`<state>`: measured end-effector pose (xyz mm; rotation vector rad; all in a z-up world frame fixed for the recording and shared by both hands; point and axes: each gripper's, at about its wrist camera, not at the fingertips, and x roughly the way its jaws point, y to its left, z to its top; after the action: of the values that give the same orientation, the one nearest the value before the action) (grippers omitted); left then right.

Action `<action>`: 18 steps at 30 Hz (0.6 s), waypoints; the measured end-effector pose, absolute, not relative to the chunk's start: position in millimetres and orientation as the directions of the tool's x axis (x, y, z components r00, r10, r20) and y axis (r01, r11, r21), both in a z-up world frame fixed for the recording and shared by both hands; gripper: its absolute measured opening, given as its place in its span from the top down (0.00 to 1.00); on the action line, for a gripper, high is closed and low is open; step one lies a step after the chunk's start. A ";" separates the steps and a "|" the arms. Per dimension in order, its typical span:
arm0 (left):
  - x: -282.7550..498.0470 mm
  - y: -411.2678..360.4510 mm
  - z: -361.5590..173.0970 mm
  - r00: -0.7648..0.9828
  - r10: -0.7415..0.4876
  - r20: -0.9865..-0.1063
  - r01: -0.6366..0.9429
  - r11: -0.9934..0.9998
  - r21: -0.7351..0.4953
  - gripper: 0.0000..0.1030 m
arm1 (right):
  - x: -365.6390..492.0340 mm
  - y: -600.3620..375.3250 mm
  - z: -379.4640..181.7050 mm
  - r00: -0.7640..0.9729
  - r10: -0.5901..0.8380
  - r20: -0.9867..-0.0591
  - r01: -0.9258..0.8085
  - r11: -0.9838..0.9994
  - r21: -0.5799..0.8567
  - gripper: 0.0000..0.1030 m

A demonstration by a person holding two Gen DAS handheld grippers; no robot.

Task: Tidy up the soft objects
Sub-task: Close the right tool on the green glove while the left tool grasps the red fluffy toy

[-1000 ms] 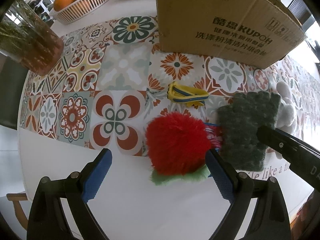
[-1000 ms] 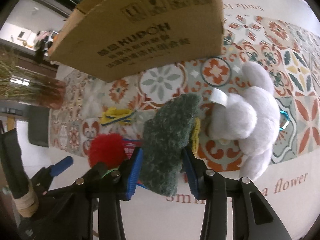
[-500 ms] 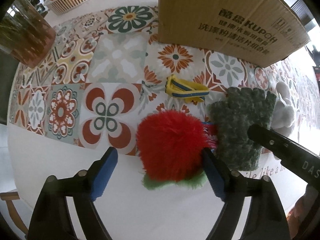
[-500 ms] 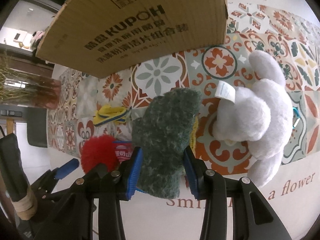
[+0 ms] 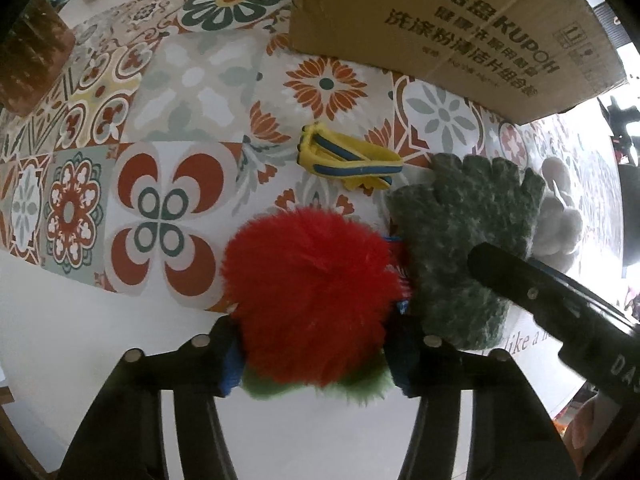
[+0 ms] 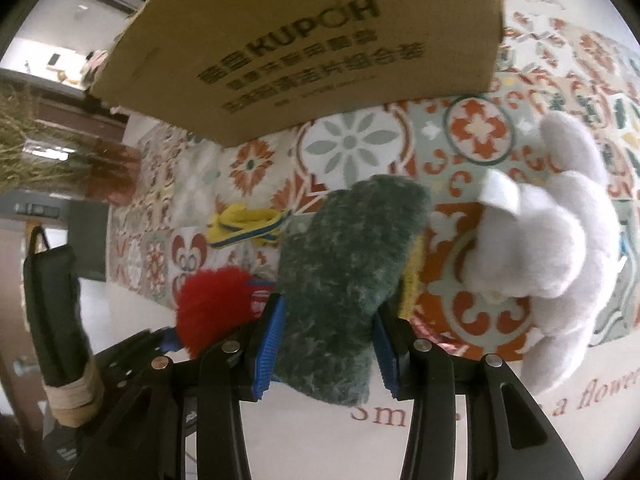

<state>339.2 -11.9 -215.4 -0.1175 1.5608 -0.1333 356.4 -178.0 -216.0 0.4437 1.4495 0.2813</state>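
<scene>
Both grippers clamped on soft things at the table's near edge.

Left wrist view: the left gripper (image 5: 316, 356) has its blue pads pressed into a fluffy red pompom with a green fringe (image 5: 310, 300), lying on the patterned tablecloth (image 5: 168, 208) beside a dark green knitted glove (image 5: 464, 248); a yellow-and-blue strap (image 5: 348, 160) lies beyond, before the brown cardboard box (image 5: 448, 20).
Right wrist view: the right gripper (image 6: 326, 344) squeezes the glove (image 6: 344, 276); a white plush toy (image 6: 548, 256) lies just right.

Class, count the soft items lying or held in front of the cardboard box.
4: red pompom between the left gripper fingers, green glove in the right gripper, yellow strap behind them, white plush rightmost. Others may be hidden underneath.
</scene>
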 end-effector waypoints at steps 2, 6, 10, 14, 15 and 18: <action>339.6 -16.9 -219.9 -0.001 -0.172 -0.985 0.004 0.985 -0.172 0.54 | 355.2 -178.9 -219.4 0.116 0.446 -0.887 0.089 0.885 0.457 0.72; 337.7 -16.0 -222.7 0.011 -0.176 -0.984 0.022 0.984 -0.176 0.63 | 351.1 -181.6 -219.4 0.146 0.451 -0.881 0.100 0.879 0.466 0.88; 328.9 -15.1 -214.8 0.037 -0.174 -0.984 0.036 0.984 -0.173 0.65 | 345.6 -184.7 -209.0 0.191 0.442 -0.876 0.095 0.880 0.465 0.90; 321.3 -15.9 -201.3 0.076 -0.179 -0.981 0.049 0.983 -0.176 0.66 | 339.6 -186.4 -193.9 0.233 0.433 -0.871 0.083 0.883 0.462 0.90; 319.1 -14.9 -197.2 0.087 -0.182 -0.979 0.048 0.983 -0.178 0.66 | 338.2 -186.5 -190.6 0.242 0.433 -0.868 0.081 0.883 0.463 0.91; 316.7 -8.4 -183.3 0.123 -0.182 -0.976 0.050 0.983 -0.177 0.66 | 332.9 -189.0 -177.1 0.286 0.420 -0.861 0.072 0.887 0.456 0.91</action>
<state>316.7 -8.4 -183.3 -0.1093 1.4386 -0.1697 332.9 -189.0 -177.1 0.4534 1.2710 0.2435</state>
